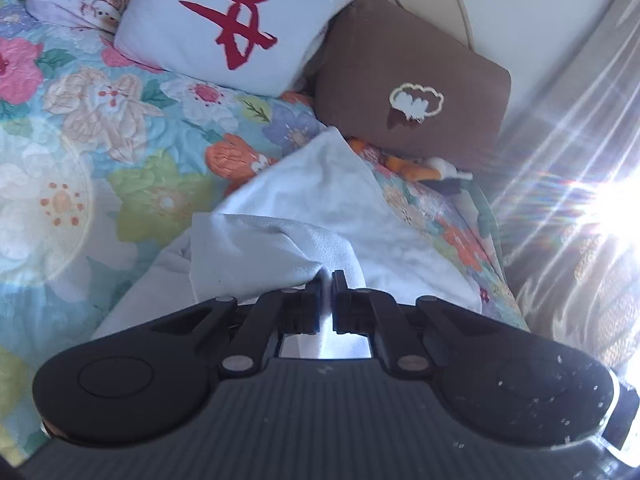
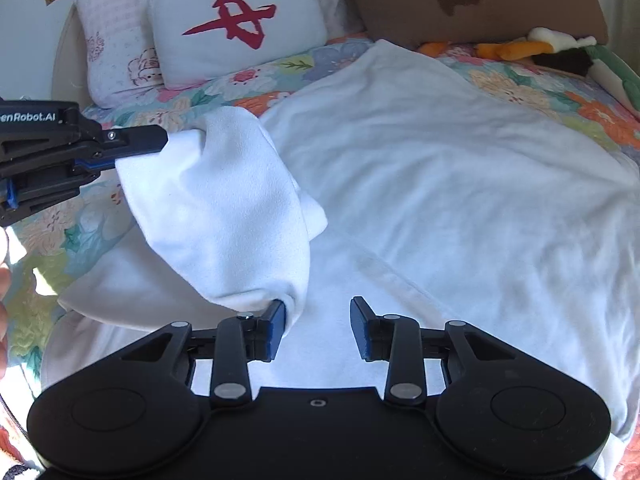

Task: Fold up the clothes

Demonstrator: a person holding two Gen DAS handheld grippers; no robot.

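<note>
**Left gripper pinches the white garment, right gripper's jaws stand apart**

Right in close, the left gripper (image 1: pixel 329 280) has its jaws clamped tight on a bunched fold of the white garment (image 2: pixel 440 184), cloth squeezed between the pads. From the right wrist view, the right gripper (image 2: pixel 318 320) has jaws standing half apart; the lifted fold brushes its left finger (image 2: pixel 276 320), but nothing is pressed between the pads. That lifted fold hangs as a soft, puffy loop between the two grippers, at about ten o'clock from the right one. The rest of the garment lies spread and lightly creased across the floral quilt (image 1: pixel 100 140), running off toward one o'clock. Further back, at eleven o'clock, a white pillow with a red mark (image 2: pixel 240 28); at one o'clock, a brown cushion (image 2: pixel 520 12) with a stuffed toy (image 2: pixel 520 50) below it.
</note>
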